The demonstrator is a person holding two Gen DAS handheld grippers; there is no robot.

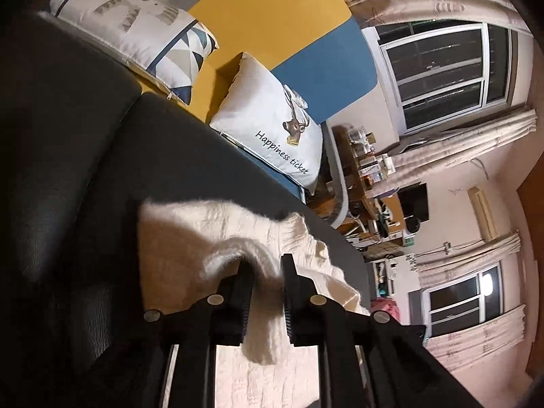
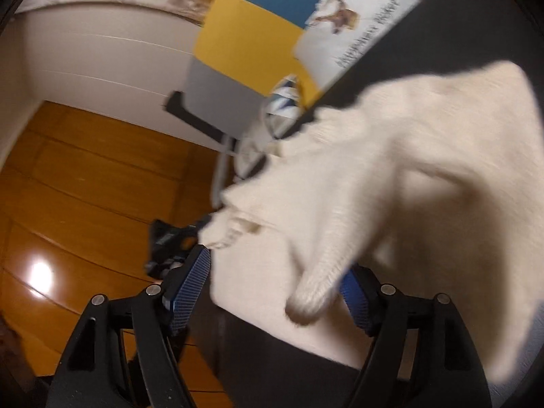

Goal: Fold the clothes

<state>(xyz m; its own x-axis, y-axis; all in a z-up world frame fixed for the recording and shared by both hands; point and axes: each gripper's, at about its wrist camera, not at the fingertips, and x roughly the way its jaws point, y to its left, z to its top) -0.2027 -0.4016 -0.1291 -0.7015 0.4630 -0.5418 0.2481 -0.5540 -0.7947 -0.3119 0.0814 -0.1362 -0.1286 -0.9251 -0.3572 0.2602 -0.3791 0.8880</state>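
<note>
A cream knitted garment (image 1: 190,238) lies on a dark surface (image 1: 68,136). In the left wrist view my left gripper (image 1: 267,265) has its black fingers closed on a raised fold of the knit, which hangs down between them. In the right wrist view the same garment (image 2: 391,176) is blurred and bunched. My right gripper (image 2: 277,272) has its blue-padded fingers wide apart. A rolled edge of the knit droops between them without being pinched.
Two printed cushions (image 1: 272,119) (image 1: 142,27) lean against a yellow and blue backrest (image 1: 272,10) behind the dark surface. A cluttered desk (image 1: 367,176), windows and curtains lie beyond. In the right wrist view an orange wood floor (image 2: 85,187) lies left of the surface's edge.
</note>
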